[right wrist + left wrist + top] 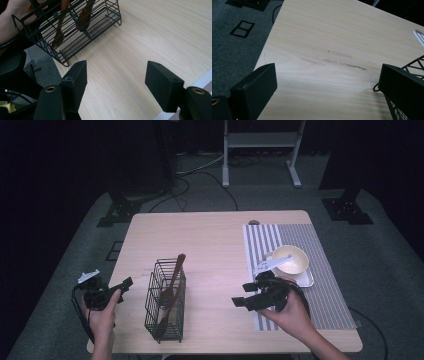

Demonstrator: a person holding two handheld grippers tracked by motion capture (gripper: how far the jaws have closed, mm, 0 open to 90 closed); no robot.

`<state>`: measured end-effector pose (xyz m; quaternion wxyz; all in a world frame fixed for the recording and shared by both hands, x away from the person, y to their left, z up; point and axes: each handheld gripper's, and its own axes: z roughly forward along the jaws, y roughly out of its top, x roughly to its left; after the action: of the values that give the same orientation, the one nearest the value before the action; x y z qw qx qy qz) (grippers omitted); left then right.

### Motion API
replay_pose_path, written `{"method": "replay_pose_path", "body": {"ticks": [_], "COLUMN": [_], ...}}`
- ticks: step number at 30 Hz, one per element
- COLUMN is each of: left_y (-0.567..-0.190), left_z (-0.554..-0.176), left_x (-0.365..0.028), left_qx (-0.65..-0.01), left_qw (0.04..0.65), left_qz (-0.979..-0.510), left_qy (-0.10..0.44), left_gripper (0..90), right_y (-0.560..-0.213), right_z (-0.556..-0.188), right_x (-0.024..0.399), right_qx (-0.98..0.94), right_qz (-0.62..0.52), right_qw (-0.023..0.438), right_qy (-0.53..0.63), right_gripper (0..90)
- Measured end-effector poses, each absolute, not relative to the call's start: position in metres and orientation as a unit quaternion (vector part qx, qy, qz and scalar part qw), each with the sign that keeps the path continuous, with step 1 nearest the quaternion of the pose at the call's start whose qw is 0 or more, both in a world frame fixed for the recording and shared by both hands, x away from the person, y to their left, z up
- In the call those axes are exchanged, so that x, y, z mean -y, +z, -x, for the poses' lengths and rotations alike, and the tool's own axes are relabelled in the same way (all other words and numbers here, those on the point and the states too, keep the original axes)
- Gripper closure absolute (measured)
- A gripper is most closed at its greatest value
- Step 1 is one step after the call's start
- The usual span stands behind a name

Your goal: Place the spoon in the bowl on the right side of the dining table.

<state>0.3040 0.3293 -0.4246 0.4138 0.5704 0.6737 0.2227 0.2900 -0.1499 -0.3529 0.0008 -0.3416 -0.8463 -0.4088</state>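
Wire basket (165, 301) near-left on the counter (215, 245), wooden spoons (172, 285) upright inside. Looks light, stiff, tippy; best grabbed by the top rim. Both released: left hand-held gripper (125, 283) just left of it, right hand-held gripper (240, 302) to its right.

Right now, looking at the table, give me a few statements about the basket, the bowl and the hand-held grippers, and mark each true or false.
1. The wire basket holds wooden utensils. True.
2. The bowl sits on the striped placemat. True.
3. The left hand-held gripper is clamped on the basket. False: its jaws are open beside it, holding nothing.
4. The right hand-held gripper holds a spoon. False: it is open and empty above the table.
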Motion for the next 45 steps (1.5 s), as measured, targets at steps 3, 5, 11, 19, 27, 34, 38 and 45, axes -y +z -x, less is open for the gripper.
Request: {"method": "replay_pose_path", "body": {"ticks": [3, 5, 11, 19, 27, 34, 38, 45], "left_y": [-0.425, -0.425, -0.424, -0.424, -0.423, -0.423, -0.423, -0.424], "left_z": [-0.304, -0.304, -0.304, -0.304, -0.304, -0.304, -0.304, -0.304], "left_x": [-0.329, -0.330, -0.330, -0.330, -0.330, -0.330, -0.330, -0.330], "left_qx": [-0.675, -0.675, -0.675, -0.675, -0.674, -0.674, -0.674, -0.675], "left_qw": [0.414, 0.415, 0.417, 0.417, 0.418, 0.417, 0.418, 0.417], "left_qz": [-0.568, -0.568, -0.566, -0.566, -0.567, -0.567, -0.567, -0.567], "left_qy": [0.224, 0.224, 0.224, 0.223, 0.223, 0.223, 0.223, 0.223], "left_gripper": [1.2, 1.2, 1.2, 1.2, 1.2, 1.2, 1.2, 1.2], "right_y": [-0.351, -0.349, -0.344, -0.341, -0.338, -0.337, -0.336, -0.334], "right_z": [-0.292, -0.292, -0.296, -0.299, -0.303, -0.306, -0.307, -0.311], "right_x": [0.146, 0.142, 0.134, 0.126, 0.117, 0.109, 0.104, 0.096], "right_qx": [0.848, 0.849, 0.851, 0.851, 0.853, 0.855, 0.856, 0.855], "right_qz": [0.338, 0.338, 0.334, 0.331, 0.324, 0.320, 0.316, 0.313], "right_qw": [0.001, 0.000, 0.003, 0.015, 0.021, 0.028, 0.032, 0.041], "right_qy": [-0.408, -0.406, -0.405, -0.408, -0.409, -0.407, -0.408, -0.411], "right_gripper": [33.1, 33.1, 33.1, 33.1, 33.1, 33.1, 33.1, 33.1]}}
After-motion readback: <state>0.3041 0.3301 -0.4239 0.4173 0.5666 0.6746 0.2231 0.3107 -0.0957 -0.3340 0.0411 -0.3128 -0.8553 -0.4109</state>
